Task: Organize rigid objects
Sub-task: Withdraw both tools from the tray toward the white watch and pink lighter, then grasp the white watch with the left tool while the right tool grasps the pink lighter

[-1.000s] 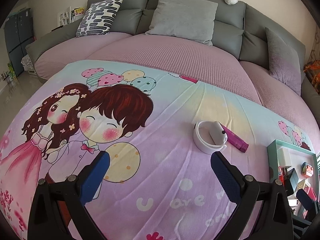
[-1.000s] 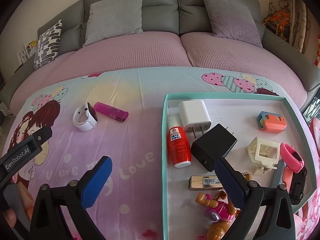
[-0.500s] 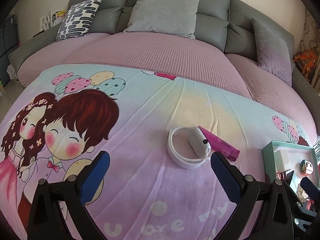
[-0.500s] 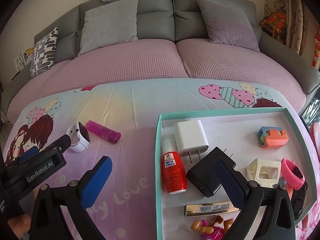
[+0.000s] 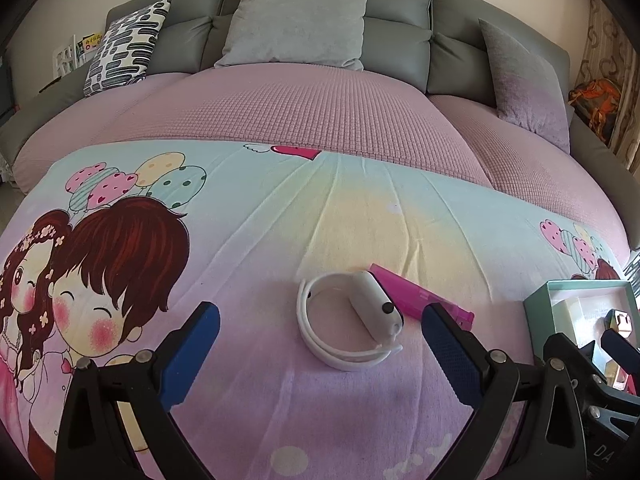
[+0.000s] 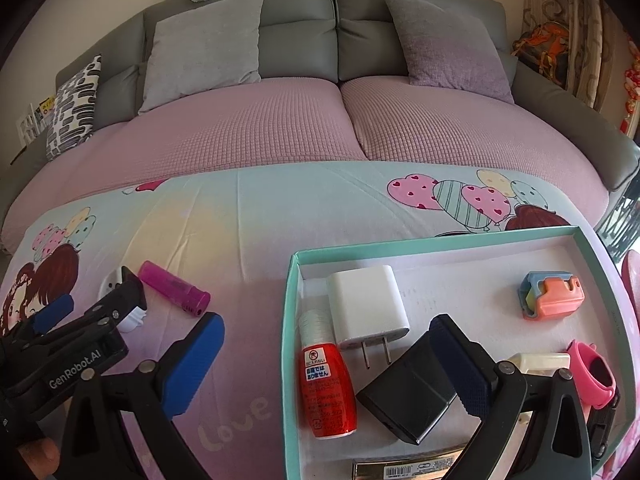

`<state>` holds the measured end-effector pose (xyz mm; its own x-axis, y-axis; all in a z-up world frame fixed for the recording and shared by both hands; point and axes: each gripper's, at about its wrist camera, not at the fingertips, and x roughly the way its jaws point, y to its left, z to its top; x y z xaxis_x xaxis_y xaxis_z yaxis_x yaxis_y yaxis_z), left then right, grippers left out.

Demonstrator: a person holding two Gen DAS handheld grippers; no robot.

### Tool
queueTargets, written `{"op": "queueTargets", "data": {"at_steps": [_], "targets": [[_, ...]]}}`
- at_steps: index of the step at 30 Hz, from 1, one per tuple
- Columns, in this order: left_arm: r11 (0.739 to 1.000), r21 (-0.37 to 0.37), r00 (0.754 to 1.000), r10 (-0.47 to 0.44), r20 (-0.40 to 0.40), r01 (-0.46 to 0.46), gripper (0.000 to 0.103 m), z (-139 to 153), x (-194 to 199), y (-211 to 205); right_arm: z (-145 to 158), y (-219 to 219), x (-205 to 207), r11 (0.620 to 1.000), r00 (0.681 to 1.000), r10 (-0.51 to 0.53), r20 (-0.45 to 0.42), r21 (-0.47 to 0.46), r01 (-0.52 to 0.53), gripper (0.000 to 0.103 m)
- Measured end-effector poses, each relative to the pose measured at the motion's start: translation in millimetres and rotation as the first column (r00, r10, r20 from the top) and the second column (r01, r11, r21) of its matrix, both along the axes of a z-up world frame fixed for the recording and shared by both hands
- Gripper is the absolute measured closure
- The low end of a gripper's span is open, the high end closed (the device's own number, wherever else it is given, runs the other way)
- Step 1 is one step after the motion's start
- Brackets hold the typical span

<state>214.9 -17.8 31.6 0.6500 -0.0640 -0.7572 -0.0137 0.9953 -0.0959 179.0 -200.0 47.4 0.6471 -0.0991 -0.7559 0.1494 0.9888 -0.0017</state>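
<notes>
Left hand-held gripper (image 5: 320, 344) wide apart, straddling white smartwatch (image 5: 352, 320); pink lighter (image 5: 420, 296) touching it. Right hand-held gripper (image 6: 328, 364) wide, empty, over teal tray (image 6: 289, 320).

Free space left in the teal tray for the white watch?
Yes: the tray is bare in its middle and far strip, between the white charger and the orange clip. The near half is crowded: red bottle, black adapter, pink band.
</notes>
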Motion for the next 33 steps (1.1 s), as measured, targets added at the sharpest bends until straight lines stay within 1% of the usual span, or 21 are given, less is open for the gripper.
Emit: {"op": "queueTargets", "data": {"at_steps": [4,8,10,14,17,21,26,31,33], "targets": [[1.000,0.006,1.000,0.005,-0.007,-0.005,0.002,-7.5,6.7,-1.3,-2.8,4.3,3.7,1.000,1.000,0.012,-0.003,-0.016,-0.012,0.000],[0.998,0.054,0.998,0.034,-0.047,-0.031,0.002,-16.8,9.9,0.5,-1.2,7.5,2.5,1.000,1.000,0.018,0.006,-0.021,-0.017,0.000],[0.999,0.029,0.998,0.042,-0.047,-0.040,0.002,-16.7,8.8,6.4,0.0,10.1,2.2,0.999,1.000,0.021,0.009,-0.029,-0.021,0.000],[0.996,0.037,0.995,0.082,-0.048,-0.080,0.002,-16.2,6.5,18.8,3.6,18.6,2.2,0.999,0.999,0.041,0.012,-0.023,-0.040,0.000],[0.994,0.010,0.993,0.107,-0.053,-0.107,0.002,-17.5,5.2,31.7,6.3,30.3,3.9,0.997,0.997,0.074,0.018,-0.012,-0.074,0.000],[0.989,0.006,0.987,0.151,-0.048,-0.151,0.002,-17.9,2.8,47.9,6.4,48.3,8.7,0.993,0.993,0.116,0.023,-0.002,-0.116,0.000],[0.984,-0.010,0.983,0.177,-0.042,-0.178,0.002,-19.9,0.3,61.7,1.9,62.5,18.6,0.989,0.990,0.143,0.009,0.043,-0.143,0.000],[0.977,-0.014,0.976,0.213,-0.044,-0.214,0.002,-20.3,-3.2,77.9,-1.3,73.6,28.5,0.979,0.984,0.176,0.002,0.108,-0.175,0.000],[0.973,-0.013,0.972,0.230,-0.047,-0.230,0.002,-20.9,-4.9,84.6,-4.1,76.2,33.5,0.976,0.985,0.175,-0.005,0.134,-0.173,0.000]]}}
